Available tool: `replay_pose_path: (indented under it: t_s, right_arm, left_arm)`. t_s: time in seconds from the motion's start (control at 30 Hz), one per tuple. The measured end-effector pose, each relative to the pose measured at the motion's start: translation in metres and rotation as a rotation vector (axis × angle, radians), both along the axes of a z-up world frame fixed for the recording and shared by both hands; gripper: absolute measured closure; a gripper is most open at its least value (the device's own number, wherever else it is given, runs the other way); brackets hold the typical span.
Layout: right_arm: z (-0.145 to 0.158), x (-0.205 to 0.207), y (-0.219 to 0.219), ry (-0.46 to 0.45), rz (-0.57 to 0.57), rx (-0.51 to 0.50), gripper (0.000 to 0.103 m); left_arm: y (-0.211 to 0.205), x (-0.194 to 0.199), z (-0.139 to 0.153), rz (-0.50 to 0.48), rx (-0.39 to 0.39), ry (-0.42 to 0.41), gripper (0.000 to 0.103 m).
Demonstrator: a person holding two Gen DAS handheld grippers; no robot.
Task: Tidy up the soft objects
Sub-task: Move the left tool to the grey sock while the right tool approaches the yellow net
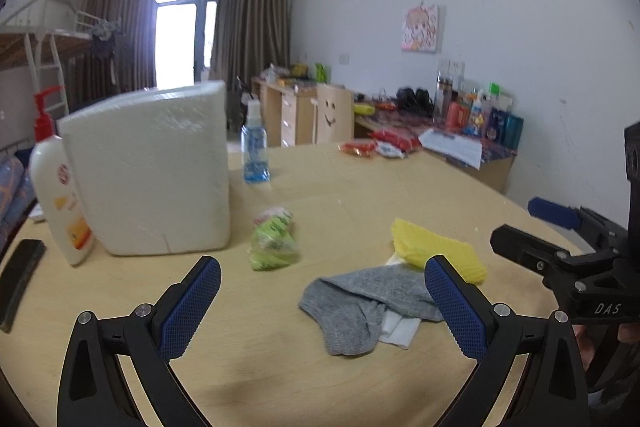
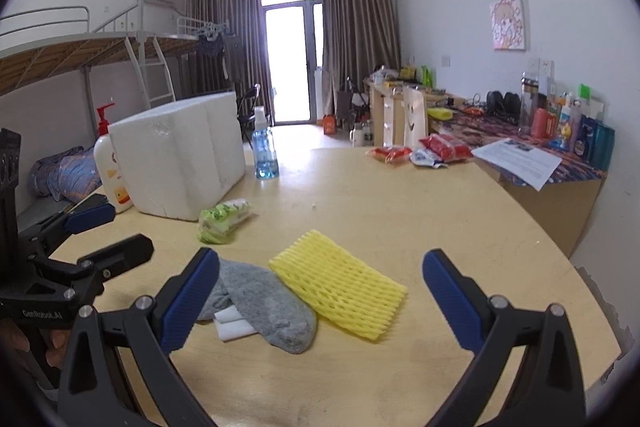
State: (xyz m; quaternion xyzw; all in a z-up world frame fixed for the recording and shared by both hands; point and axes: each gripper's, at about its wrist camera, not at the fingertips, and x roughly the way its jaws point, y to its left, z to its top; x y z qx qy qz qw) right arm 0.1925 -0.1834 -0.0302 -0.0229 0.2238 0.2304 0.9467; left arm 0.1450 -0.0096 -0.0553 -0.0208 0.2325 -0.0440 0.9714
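A grey sock point(image 1: 360, 303) point(image 2: 264, 303) lies on the wooden table point(image 1: 320, 379) point(image 2: 380, 195), over a white folded cloth point(image 1: 398, 331) point(image 2: 232, 325). A yellow foam net point(image 1: 436, 251) point(image 2: 340, 283) rests beside it. A green tissue pack point(image 1: 274, 239) point(image 2: 224, 217) lies in front of the white foam box point(image 1: 152, 171) point(image 2: 180, 155). My left gripper point(image 1: 322, 267) is open above the table, the sock near its right finger. My right gripper point(image 2: 320, 263) is open over the sock and net. Each gripper shows at the edge of the other's view.
A lotion pump bottle point(image 1: 56, 195) point(image 2: 110, 171) stands left of the box, a blue spray bottle point(image 1: 254, 147) point(image 2: 264, 147) behind it. Red snack packs point(image 1: 376, 145) point(image 2: 416, 151) lie at the far edge. A black object point(image 1: 20, 275) lies at the left. A cluttered desk lines the wall.
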Motion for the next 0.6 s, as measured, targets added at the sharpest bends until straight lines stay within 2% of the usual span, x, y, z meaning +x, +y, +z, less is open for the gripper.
replay_pose_path:
  t_s: [0.13, 0.27, 0.6]
  right_arm:
    - [-0.006, 0.008, 0.002, 0.031, 0.006, -0.022, 0.0]
    - [-0.014, 0.016, 0.003, 0.062, 0.005, -0.042, 0.0]
    - [-0.024, 0.032, -0.004, 0.117, -0.007, -0.057, 0.0]
  left_arm:
    - [-0.003, 0.017, -0.009, -0.004, 0.004, 0.059, 0.004]
    - [-0.003, 0.032, -0.017, -0.021, -0.025, 0.113, 0.007]
    - [-0.005, 0.057, -0.036, -0.049, -0.065, 0.254, 0.025]
